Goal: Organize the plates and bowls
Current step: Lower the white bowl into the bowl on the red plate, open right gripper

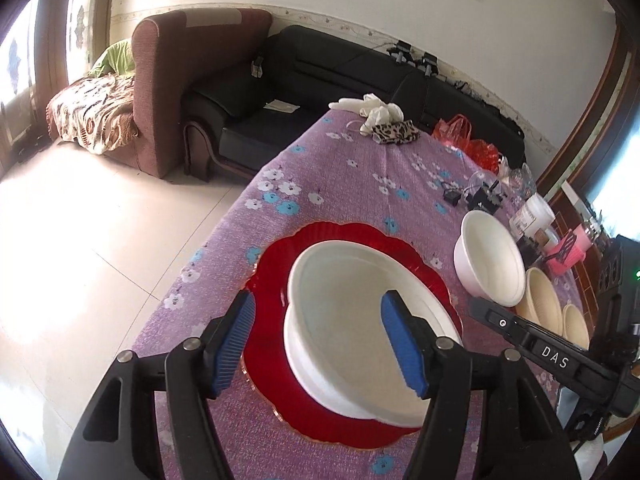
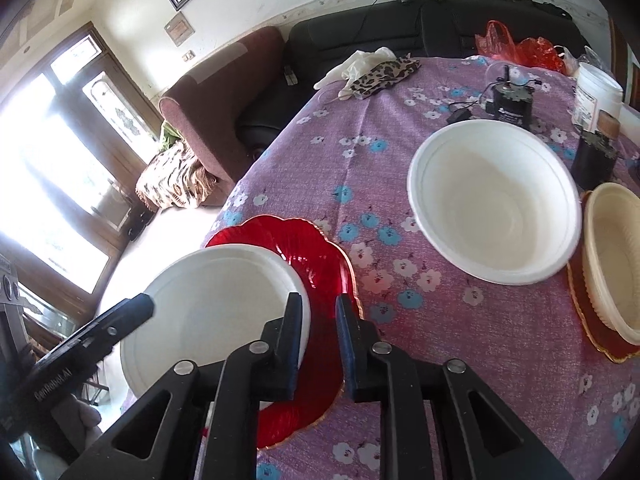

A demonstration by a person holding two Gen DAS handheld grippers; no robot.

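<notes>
A white bowl (image 1: 360, 328) sits on a red scalloped plate (image 1: 276, 276) at the near edge of the purple flowered table. My left gripper (image 1: 320, 344) is open, its blue pads straddling the bowl's near left rim. In the right wrist view the same bowl (image 2: 208, 312) and plate (image 2: 320, 264) lie at lower left. My right gripper (image 2: 318, 344) is open by a narrow gap, its left finger by the bowl's right rim, nothing held. A second white bowl (image 2: 496, 200) stands empty mid-table. A cream bowl (image 2: 616, 256) rests on another red plate (image 2: 592, 320) at the right.
Gloves and a leopard-print cloth (image 2: 380, 70) lie at the table's far end. A small black device (image 2: 510, 104), a white jar (image 2: 596, 96) and red plastic bags (image 2: 520, 46) crowd the far right. A black sofa (image 1: 320, 76) and a brown armchair (image 1: 180, 80) stand beyond.
</notes>
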